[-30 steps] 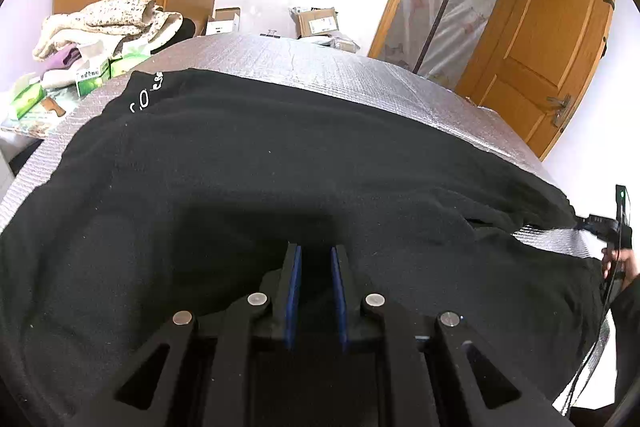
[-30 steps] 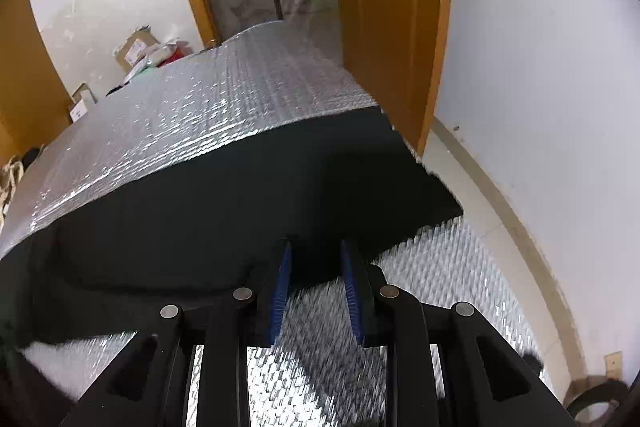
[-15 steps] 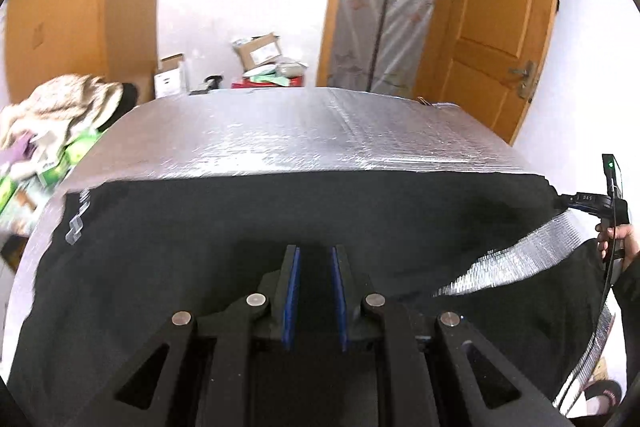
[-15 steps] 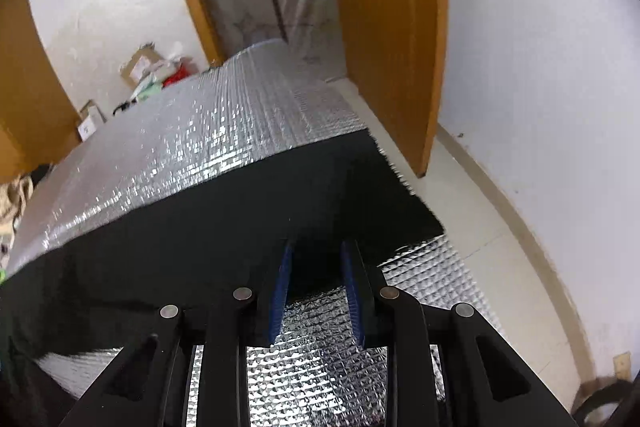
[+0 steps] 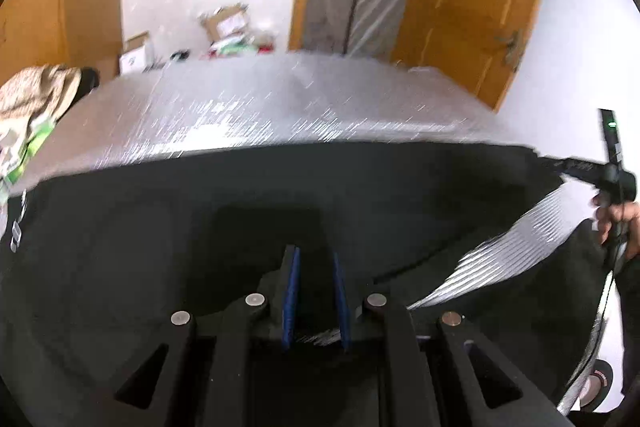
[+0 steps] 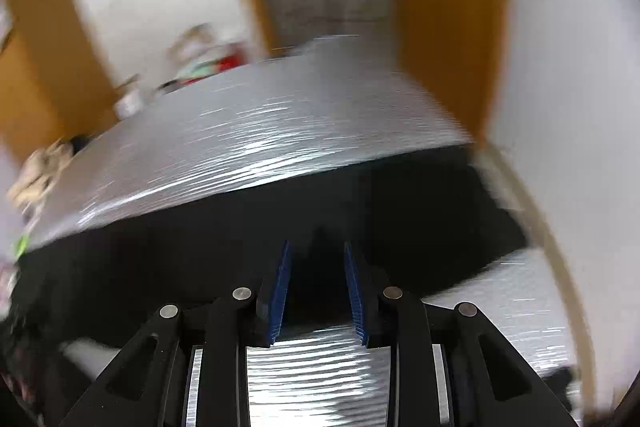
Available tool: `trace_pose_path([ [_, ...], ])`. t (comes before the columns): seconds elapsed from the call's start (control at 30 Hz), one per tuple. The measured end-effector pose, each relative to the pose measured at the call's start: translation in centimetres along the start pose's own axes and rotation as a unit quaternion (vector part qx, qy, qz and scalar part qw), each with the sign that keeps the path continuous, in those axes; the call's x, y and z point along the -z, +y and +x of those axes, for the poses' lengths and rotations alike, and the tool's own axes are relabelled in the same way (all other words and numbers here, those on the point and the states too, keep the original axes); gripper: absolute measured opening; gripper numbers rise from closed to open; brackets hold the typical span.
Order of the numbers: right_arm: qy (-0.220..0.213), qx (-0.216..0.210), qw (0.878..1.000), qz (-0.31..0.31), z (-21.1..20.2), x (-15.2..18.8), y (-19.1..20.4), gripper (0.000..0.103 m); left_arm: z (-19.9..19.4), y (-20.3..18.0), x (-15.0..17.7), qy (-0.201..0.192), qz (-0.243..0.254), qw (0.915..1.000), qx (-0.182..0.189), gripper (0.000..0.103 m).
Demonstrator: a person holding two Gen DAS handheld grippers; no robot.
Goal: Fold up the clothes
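A black garment [image 5: 160,227] is lying flat, long axis running crosswise over the silver worktop [image 5: 280,107]; both the left hand-held gripper [image 5: 314,259] and the right hand-held gripper [image 6: 316,247] are opening, with its fabric between their jaws.

Right tool [image 6: 316,267] opening over black garment [image 6: 200,247] edge, silver foil surface [image 6: 260,139], blurred wooden door [image 6: 448,27]
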State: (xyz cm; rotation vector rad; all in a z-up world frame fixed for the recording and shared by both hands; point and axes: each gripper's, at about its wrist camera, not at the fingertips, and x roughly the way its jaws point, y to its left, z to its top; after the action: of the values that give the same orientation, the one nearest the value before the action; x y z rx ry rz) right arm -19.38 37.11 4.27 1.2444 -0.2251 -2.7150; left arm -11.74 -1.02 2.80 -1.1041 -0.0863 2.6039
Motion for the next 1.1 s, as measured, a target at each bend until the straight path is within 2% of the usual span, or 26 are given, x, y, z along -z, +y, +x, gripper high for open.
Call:
trace_pose_path([
  [0.1,0.026,-0.052,0.996,-0.067,1.8,0.8,5.9,0.029,1.9,-1.9,-0.4,0.016,0.012,0.9996,0.019,0.017],
  [0.2,0.044,-0.067,0.990,-0.120,3.5,1.7,9.7,0.029,4.0,-3.3,0.1,0.044,0.034,0.9979,0.032,0.017],
  [0.27,0.051,-0.068,0.986,-0.145,4.4,2.0,10.5,0.027,4.2,-3.7,0.7,0.051,0.044,0.9970,0.037,0.017],
  [0.33,0.045,-0.055,0.986,-0.151,4.7,1.9,9.9,0.027,4.1,-3.3,0.7,0.056,0.045,0.9963,0.047,0.017],
  [0.43,0.038,-0.021,0.992,-0.119,4.7,0.9,8.0,0.027,3.8,-2.5,1.0,0.057,0.041,0.9961,0.054,0.017],
  [0.53,0.033,-0.003,0.995,-0.090,4.0,0.0,6.5,0.030,3.9,-3.0,0.8,0.053,0.050,0.9964,0.042,0.017],
  [0.6,0.032,-0.030,0.994,-0.095,3.4,0.2,7.1,0.030,3.8,-4.0,0.8,0.048,0.057,0.9965,0.039,0.017],
  [0.67,0.040,-0.056,0.990,-0.121,3.4,0.7,8.6,0.030,4.0,-4.7,0.8,0.049,0.065,0.9953,0.052,0.017],
  [0.77,0.060,-0.059,0.985,-0.148,5.0,1.1,10.0,0.029,4.6,-5.4,1.2,0.061,0.081,0.9934,0.054,0.017],
  [0.83,0.054,-0.061,0.987,-0.140,5.9,0.5,9.6,0.028,4.7,-5.4,1.3,0.066,0.084,0.9926,0.058,0.018],
  [0.97,0.038,-0.017,0.995,-0.096,5.8,-0.8,7.1,0.028,4.8,-5.0,1.3,0.068,0.084,0.9920,0.065,0.018],
  [1.1,0.021,0.020,0.999,-0.046,4.4,-1.2,2.4,0.028,4.8,-5.0,1.5,0.067,0.084,0.9920,0.065,0.018],
])
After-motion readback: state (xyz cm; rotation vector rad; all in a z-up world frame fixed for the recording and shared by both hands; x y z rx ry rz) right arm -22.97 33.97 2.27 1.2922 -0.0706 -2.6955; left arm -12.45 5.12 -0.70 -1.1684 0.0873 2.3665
